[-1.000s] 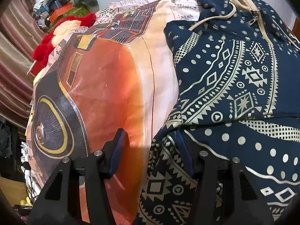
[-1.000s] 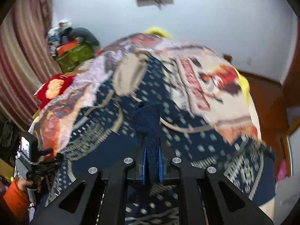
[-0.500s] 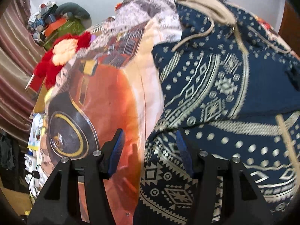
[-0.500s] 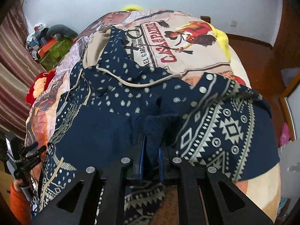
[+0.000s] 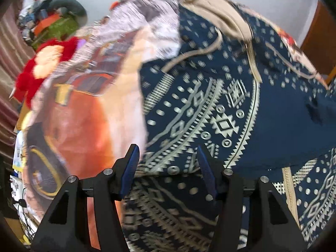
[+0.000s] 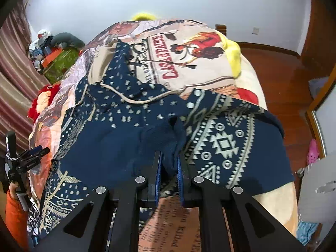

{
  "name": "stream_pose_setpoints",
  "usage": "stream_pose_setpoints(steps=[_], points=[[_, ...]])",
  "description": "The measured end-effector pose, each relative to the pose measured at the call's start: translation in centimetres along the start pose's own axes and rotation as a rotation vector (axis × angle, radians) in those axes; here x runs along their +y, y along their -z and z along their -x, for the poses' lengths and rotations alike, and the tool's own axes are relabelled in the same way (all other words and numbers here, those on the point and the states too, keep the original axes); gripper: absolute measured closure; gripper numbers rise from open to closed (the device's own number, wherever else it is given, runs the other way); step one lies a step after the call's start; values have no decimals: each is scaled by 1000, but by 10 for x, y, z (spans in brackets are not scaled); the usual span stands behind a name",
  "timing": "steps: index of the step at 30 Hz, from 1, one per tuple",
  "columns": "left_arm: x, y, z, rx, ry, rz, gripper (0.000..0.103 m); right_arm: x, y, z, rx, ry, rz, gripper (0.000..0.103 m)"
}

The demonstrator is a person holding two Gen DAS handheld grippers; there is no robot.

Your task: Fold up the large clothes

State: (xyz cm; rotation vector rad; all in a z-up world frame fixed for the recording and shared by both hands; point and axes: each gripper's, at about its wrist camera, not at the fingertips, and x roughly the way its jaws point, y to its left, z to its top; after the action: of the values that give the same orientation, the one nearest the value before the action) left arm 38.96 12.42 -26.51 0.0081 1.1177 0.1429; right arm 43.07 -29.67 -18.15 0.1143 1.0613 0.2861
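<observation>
Since the earlier frame, our right gripper (image 6: 169,168) has drawn back toward the foot of the bed (image 6: 255,79), carrying its pinch of navy cloth with it, and our left gripper (image 5: 168,168) has shifted from the hoodie's edge to over its patterned panel. Nearest us on the right, the jaws are closed on a bunched fold of the hoodie (image 6: 117,147), the blue pads pressed against the fabric on both sides. On the left, the jaws stand wide apart with nothing between them, hovering over the hoodie (image 5: 220,115); that view is smeared, so we cannot tell whether the fingertips touch the cloth.

The hoodie lies spread on the printed bedspread (image 6: 168,63), its long axis running up the bed away from us: hem near the grippers, tan-lined hood (image 6: 98,67) at the far end toward the wall. A tan drawstring (image 6: 134,100) curls across the chest below the hood.

From the right wrist we see the whole garment, one sleeve folded across the body, the wooden floor (image 6: 281,69) beyond the bed and, low at the left, the other gripper (image 6: 23,161) held in a hand with an orange cuff. From the left wrist we get only the left half of the hoodie, its zipper (image 5: 253,63) and the orange print of the bedspread (image 5: 84,126) beside it. Farther off, a red plush toy (image 5: 40,69) lies at the bed's edge, and a pile of clutter (image 5: 52,21) sits against the wall.
</observation>
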Motion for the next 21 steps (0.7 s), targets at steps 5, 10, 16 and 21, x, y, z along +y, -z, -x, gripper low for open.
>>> stream_pose_setpoints(steps=[5,10,16,21], points=[[-19,7,-19,37,-27,-33,47,-17,1,12,-33,74,-15,93],[-32,2,-5,22,-52,-95,47,-46,2,42,-113,141,-53,93],[-67,-16,30,-62,-2,-137,47,-84,12,86,-251,190,-138,91],[-114,-33,50,-96,96,-181,47,-116,32,103,-303,145,-264,20]])
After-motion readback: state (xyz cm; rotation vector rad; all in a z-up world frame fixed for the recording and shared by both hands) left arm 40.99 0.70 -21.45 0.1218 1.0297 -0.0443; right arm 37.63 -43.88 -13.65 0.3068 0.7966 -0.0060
